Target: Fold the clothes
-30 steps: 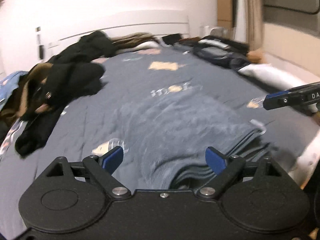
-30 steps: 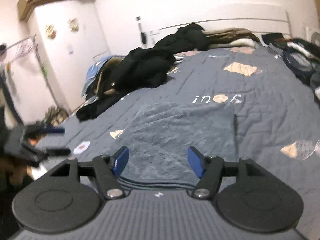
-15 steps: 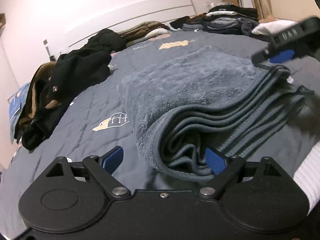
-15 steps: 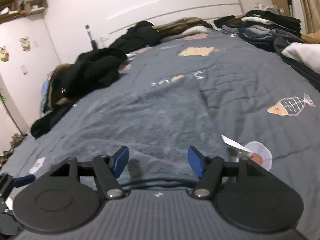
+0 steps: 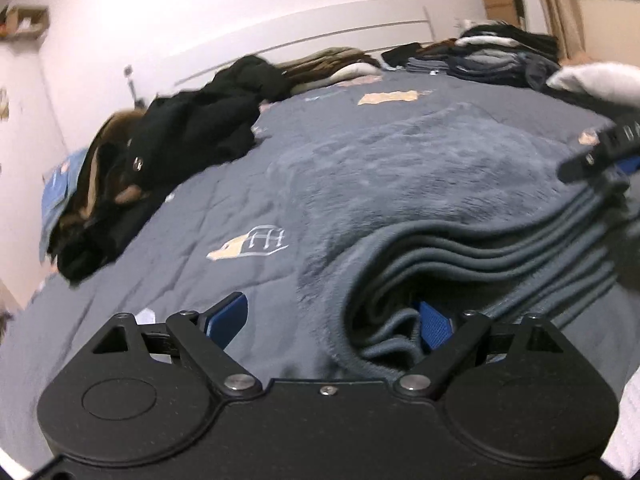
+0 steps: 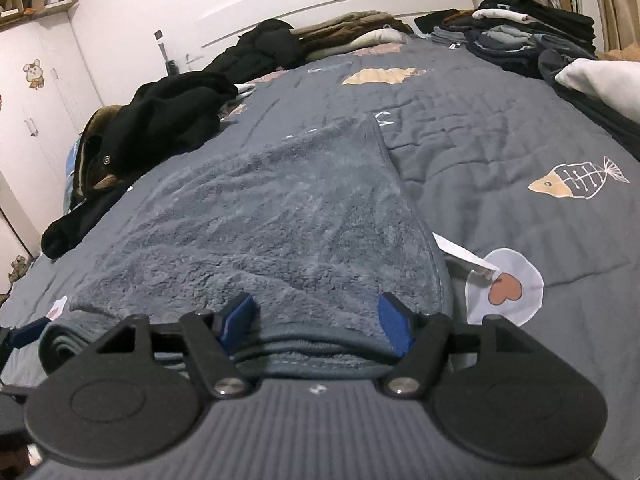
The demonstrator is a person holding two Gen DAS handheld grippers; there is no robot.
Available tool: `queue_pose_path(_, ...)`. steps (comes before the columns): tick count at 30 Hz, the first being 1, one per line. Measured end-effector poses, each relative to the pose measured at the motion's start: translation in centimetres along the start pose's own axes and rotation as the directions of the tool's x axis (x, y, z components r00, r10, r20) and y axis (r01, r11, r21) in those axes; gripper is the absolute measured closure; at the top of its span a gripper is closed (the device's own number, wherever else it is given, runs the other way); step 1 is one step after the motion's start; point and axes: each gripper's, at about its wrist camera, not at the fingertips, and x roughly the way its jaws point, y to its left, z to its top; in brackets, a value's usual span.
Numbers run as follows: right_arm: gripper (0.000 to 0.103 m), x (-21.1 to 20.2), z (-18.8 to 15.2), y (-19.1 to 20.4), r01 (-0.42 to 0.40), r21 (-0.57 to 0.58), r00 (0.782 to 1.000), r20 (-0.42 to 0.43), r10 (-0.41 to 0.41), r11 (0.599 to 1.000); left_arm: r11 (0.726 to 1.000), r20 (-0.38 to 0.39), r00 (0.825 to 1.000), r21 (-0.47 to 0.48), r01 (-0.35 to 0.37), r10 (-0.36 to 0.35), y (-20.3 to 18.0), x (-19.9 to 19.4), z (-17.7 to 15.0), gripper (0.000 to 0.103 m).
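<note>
A folded grey-blue fleece garment (image 5: 452, 184) lies in several layers on the bed's quilt (image 5: 224, 216). My left gripper (image 5: 334, 318) is open at its near left corner, with the right finger (image 5: 434, 324) tucked in among the stacked layers. My right gripper (image 6: 316, 320) is open and straddles the garment's (image 6: 280, 216) near edge, low against it. The right gripper also shows at the right edge of the left wrist view (image 5: 600, 152). A white care label (image 6: 466, 256) sticks out of the garment's right side.
Black and brown coats (image 6: 160, 120) lie in a heap along the left of the bed. Stacks of folded clothes (image 6: 520, 32) sit at the far right by the headboard (image 6: 360, 0). A white pillow (image 6: 604, 84) lies at the right edge.
Both grippers dropped low to the folded garment's near edge. The left gripper's right finger went in among the layers. The right gripper closed in over the edge.
</note>
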Motion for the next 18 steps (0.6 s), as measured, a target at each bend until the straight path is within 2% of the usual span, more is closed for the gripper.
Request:
queue_pose_path(2, 0.034, 0.1, 0.0, -0.2, -0.001, 0.005, 1.000, -0.005, 0.001, 1.000, 0.999, -0.007, 1.000, -0.042, 0.011, -0.012, 1.2, -0.3, 0.1, 0.014)
queue_pose_path(6, 0.034, 0.0, 0.0, -0.5, 0.000, 0.033, 1.000, -0.007, 0.000, 0.999, 0.991, -0.012, 0.996, -0.108, 0.085, -0.087, 2.8, -1.1, 0.4, 0.017)
queue_pose_path(9, 0.034, 0.1, 0.0, -0.4, 0.014, 0.024, 1.000, -0.007, -0.014, 1.000, 0.996, 0.042, 0.996, -0.026, 0.083, -0.081, 1.8, -2.1, 0.5, 0.017)
queue_pose_path(12, 0.033, 0.0, -0.1, -0.1, 0.024, 0.007, 1.000, -0.002, -0.024, 1.000, 0.994, 0.084, 0.995, 0.102, 0.036, -0.045, -0.3, -2.3, 0.4, 0.018)
queue_pose_path(13, 0.033, -0.1, -0.1, 0.0, 0.026, 0.003, 1.000, 0.001, -0.026, 1.000, 0.990, 0.083, 0.996, 0.138, 0.032, -0.044, -0.8, -2.2, 0.2, 0.021)
queue_pose_path(15, 0.033, -0.2, -0.2, 0.1, 0.027, 0.000, 1.000, 0.007, -0.027, 1.000, 0.978, 0.082, 0.996, 0.209, 0.022, -0.040, -1.9, -2.0, -0.2, 0.032)
queue_pose_path(18, 0.033, -0.4, -0.2, 0.1, 0.025, -0.015, 1.000, 0.014, -0.025, 1.000, 0.942, 0.128, 0.992, 0.333, -0.034, -0.009, -3.5, -2.0, -0.8, 0.035)
